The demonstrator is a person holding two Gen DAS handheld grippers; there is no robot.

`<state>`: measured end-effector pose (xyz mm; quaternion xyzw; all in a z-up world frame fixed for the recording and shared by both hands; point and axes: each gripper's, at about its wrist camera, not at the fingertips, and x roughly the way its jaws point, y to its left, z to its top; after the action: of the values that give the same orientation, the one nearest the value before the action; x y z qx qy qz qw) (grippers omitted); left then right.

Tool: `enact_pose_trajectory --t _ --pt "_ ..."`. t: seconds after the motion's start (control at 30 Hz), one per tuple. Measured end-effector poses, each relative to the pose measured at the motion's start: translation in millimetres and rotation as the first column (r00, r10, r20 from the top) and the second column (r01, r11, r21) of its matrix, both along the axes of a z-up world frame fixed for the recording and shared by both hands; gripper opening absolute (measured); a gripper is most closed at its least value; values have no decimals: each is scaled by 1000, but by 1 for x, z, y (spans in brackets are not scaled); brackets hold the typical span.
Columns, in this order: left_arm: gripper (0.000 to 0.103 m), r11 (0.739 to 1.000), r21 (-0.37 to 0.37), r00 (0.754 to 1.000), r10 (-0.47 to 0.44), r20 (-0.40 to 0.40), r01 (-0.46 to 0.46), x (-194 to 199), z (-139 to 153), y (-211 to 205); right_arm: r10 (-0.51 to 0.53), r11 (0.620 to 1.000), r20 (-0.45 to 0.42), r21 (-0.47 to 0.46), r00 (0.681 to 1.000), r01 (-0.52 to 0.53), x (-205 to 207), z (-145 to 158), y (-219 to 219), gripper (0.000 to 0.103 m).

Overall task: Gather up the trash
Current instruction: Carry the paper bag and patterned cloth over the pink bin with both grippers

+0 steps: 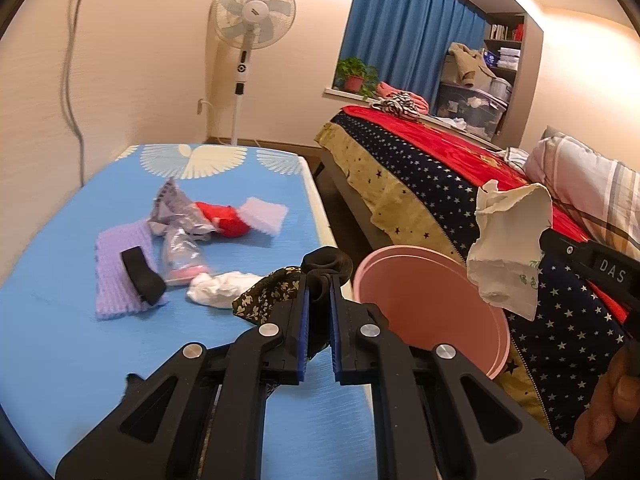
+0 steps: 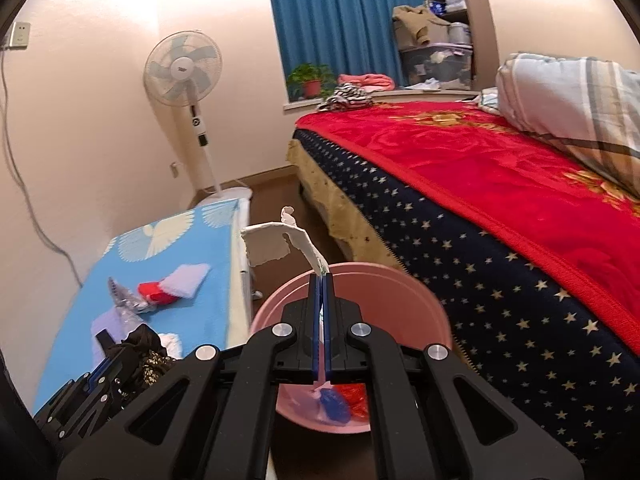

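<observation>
Torn paper: a crumpled white scrap (image 2: 280, 242) is being pinched by its lower edge in the right claw (image 2: 321, 280), sticking up and leaning left of the tips.
Bin: the pink bin (image 2: 420, 292) is sitting on the floor between desk and bed, directly under the right claw; blue and red scraps are already lying in its bottom.
Key relation: the paper is hanging above the bin's mouth, its long axis running up and away from the tips, so a release should, I judge, drop it straight in; the right claw is the nearer one.
Right claw state: pressed together on the paper, only the thin sheet between the blue pads.
Left claw: the left claw (image 1: 319, 284) is gripping a dark cloth bundle (image 1: 326, 266) with a gold-flowered fold, hovering over the desk's near corner, just left of the bin rim.
Still on the desk: the blue desk (image 1: 60, 340) is carrying a white wad (image 1: 216, 286), purple foam (image 1: 116, 272), a clear wrapper, a red piece and silvery foil.
Progress: roughly midway, by my reading.
</observation>
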<state>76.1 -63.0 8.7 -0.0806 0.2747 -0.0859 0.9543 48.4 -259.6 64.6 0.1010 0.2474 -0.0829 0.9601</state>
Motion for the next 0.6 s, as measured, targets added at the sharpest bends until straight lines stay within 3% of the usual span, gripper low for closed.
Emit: enact_pose_trajectory --t 0.6 --pt "9 993 -46 994 -109 -26 107 28 -14 -51 -121 993 -49 -13 991 121 8 -19 -35 2"
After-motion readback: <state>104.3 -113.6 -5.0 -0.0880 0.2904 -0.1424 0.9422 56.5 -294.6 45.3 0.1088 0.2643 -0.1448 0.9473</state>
